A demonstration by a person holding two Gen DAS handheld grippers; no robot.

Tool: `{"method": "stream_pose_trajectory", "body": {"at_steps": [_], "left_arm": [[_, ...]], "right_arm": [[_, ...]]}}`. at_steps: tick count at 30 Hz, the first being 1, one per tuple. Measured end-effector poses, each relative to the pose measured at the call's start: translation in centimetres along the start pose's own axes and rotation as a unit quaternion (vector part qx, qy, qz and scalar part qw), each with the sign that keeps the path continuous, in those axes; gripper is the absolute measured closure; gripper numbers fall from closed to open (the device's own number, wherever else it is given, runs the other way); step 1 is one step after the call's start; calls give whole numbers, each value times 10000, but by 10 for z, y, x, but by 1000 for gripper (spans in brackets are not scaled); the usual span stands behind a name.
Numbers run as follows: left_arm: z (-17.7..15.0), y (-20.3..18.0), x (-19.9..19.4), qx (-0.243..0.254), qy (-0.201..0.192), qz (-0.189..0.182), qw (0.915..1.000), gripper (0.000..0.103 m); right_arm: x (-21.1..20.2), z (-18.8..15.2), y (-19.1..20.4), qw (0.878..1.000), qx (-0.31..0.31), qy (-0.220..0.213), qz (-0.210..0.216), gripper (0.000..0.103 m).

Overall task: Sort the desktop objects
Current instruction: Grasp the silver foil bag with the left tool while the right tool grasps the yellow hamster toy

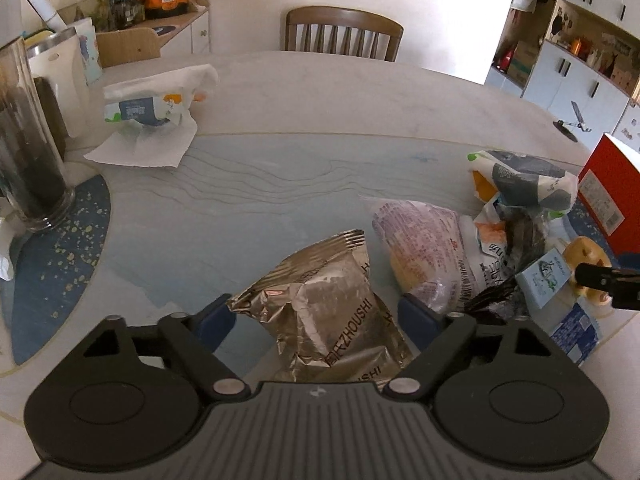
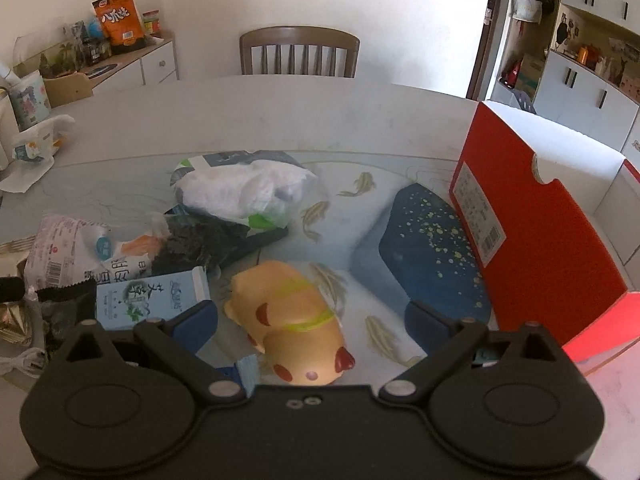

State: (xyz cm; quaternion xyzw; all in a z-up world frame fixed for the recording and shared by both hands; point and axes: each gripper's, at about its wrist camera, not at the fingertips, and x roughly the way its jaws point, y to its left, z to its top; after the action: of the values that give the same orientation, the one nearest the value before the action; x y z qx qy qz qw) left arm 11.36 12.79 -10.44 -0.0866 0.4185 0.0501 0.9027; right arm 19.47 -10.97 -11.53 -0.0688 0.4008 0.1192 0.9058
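Note:
In the left wrist view my left gripper [image 1: 316,316] is open, its blue pads on either side of a crumpled silver snack packet [image 1: 324,312] lying on the table. To its right lie a pink printed bag [image 1: 424,252] and a grey-white packet [image 1: 524,180]. In the right wrist view my right gripper [image 2: 312,324] is open around an orange squishy animal toy [image 2: 292,316]. A light blue carton [image 2: 148,300], a white plastic bag [image 2: 244,188] and a dark packet [image 2: 200,240] lie to its left.
An open red box [image 2: 536,216] stands at the right table edge beside a dark blue speckled mat [image 2: 428,252]. At the far left stand a glass jar [image 1: 28,152], a white kettle [image 1: 60,76] and a tissue pack on paper [image 1: 156,108]. A chair [image 2: 298,56] stands behind the table.

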Motion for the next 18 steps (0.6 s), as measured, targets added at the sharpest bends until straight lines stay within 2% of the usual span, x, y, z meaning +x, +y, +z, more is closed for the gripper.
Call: {"method": "stream_pose_trajectory", "body": {"at_steps": [5,18], "left_arm": [[-1,5,1,-97,64,-92,9999,36],[-3,12,-2,-258,58,-243,9994,44]], "right_arm": [[4,-1,3,10000,-27,45,-11,4],[6,1,8,9998,-163,28,-76,5]]}}
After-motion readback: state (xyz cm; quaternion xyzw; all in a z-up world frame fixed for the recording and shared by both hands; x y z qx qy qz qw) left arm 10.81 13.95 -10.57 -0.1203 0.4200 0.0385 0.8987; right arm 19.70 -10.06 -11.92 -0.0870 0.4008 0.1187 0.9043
